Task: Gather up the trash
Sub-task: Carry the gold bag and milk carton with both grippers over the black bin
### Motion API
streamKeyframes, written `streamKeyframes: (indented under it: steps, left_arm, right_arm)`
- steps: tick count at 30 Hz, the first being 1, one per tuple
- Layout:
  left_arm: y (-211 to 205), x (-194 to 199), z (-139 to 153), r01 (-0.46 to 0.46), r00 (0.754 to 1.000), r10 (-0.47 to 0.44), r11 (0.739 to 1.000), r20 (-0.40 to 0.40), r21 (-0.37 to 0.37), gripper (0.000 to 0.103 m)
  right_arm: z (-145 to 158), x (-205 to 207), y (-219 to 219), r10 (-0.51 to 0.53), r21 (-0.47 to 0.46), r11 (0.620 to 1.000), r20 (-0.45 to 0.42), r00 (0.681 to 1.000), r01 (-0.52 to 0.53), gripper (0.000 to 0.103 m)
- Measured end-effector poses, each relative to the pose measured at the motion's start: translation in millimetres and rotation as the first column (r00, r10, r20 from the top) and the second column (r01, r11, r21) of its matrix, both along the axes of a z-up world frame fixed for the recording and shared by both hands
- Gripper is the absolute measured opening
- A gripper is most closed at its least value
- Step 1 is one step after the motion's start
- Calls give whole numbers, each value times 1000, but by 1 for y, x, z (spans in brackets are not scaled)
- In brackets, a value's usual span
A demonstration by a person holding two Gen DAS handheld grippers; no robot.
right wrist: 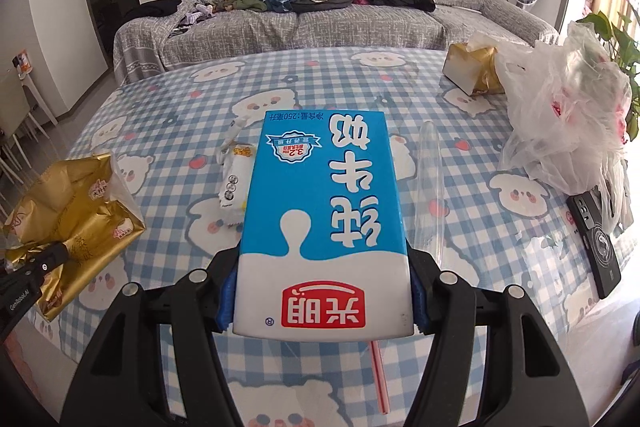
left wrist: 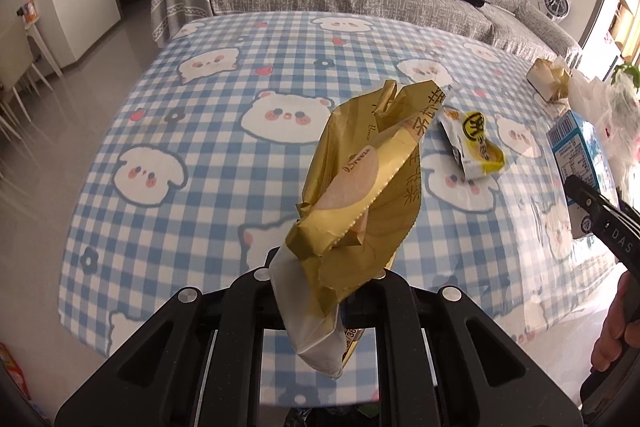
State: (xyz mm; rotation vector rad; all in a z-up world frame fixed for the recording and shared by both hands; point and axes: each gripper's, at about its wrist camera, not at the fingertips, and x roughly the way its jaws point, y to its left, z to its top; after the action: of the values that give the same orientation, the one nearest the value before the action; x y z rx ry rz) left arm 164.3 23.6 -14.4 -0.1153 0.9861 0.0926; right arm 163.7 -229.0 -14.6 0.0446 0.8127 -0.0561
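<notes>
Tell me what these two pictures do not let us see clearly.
- Left hand-held gripper: fingertips hidden behind the gold wrapper, left wrist view.
- Pink straw: top hidden by the milk carton, right wrist view.
- Black phone: upper end under the plastic bag, same view.

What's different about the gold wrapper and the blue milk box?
The gold wrapper is thin, crumpled and torn open; the blue milk carton is a stiff, smooth box. The wrapper is shiny gold with a clear part; the carton is blue and white with a red logo. The left gripper pinches the wrapper; the right gripper clamps the carton's sides. Both are held above the checked tablecloth.
</notes>
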Motion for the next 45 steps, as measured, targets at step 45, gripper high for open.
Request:
streamKeyframes:
  steps: [45]
  left_arm:
    - [-25, -170, -15, 60, 998, -60, 997, 6, -43, 12]
  right_arm:
    - [-16, -155, 34, 83, 7, 997, 8, 997, -83, 60]
